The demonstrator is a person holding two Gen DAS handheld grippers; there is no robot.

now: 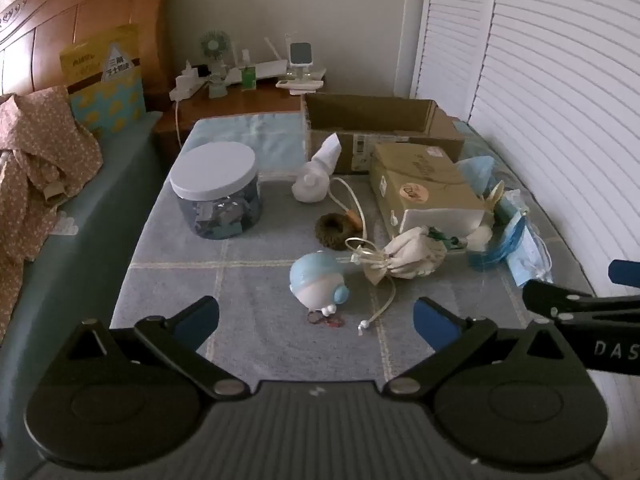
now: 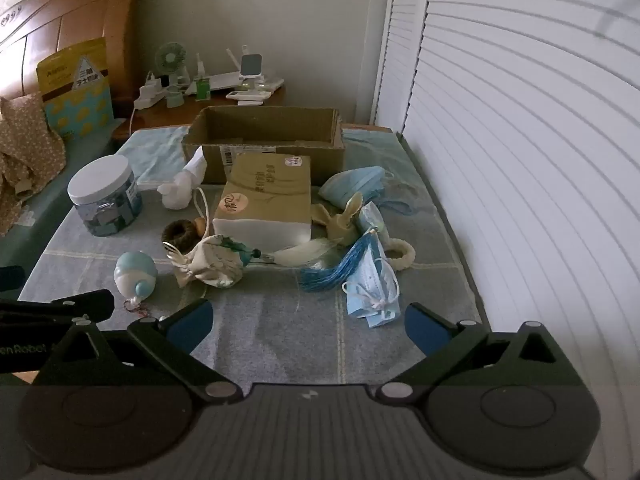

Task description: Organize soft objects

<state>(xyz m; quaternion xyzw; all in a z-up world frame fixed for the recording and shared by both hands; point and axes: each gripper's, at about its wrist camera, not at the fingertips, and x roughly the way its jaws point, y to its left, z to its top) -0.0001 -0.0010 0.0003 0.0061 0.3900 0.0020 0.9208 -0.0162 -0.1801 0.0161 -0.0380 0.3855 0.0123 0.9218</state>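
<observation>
Left gripper [image 1: 316, 322] and right gripper [image 2: 308, 322]: jaws spread wide, nothing between the blue pads, both poised at the near edge of the quilted mat [image 2: 280, 320], side by side. Likely a survey stance before a first pick.

Directly ahead of the left gripper: blue-and-white round toy [image 1: 318, 282], lying on its side. Just beyond and to the right of it: cream drawstring pouch [image 1: 412, 254], cord trailing toward the tool. Farther ahead: dark knitted ring [image 1: 334, 230] and small white plush [image 1: 314, 178].

Ahead and slightly right of the right gripper: folded face mask [image 2: 374, 292], nearest soft item to its right finger. Beyond it: blue tassel [image 2: 340, 268], more masks [image 2: 352, 188] and a cream ring [image 2: 400, 254].

Farthest from both tools: open cardboard box [image 2: 264, 136], upright, flaps open, interior apparently empty as far as visible; presumably the collecting bin, hence set behind the scattered items. In front of it: closed tan package [image 2: 266, 200], contents hidden. Ahead and left: clear jar [image 1: 218, 192] with white lid on, filled with small bluish-grey pieces, kind not discernible.
</observation>
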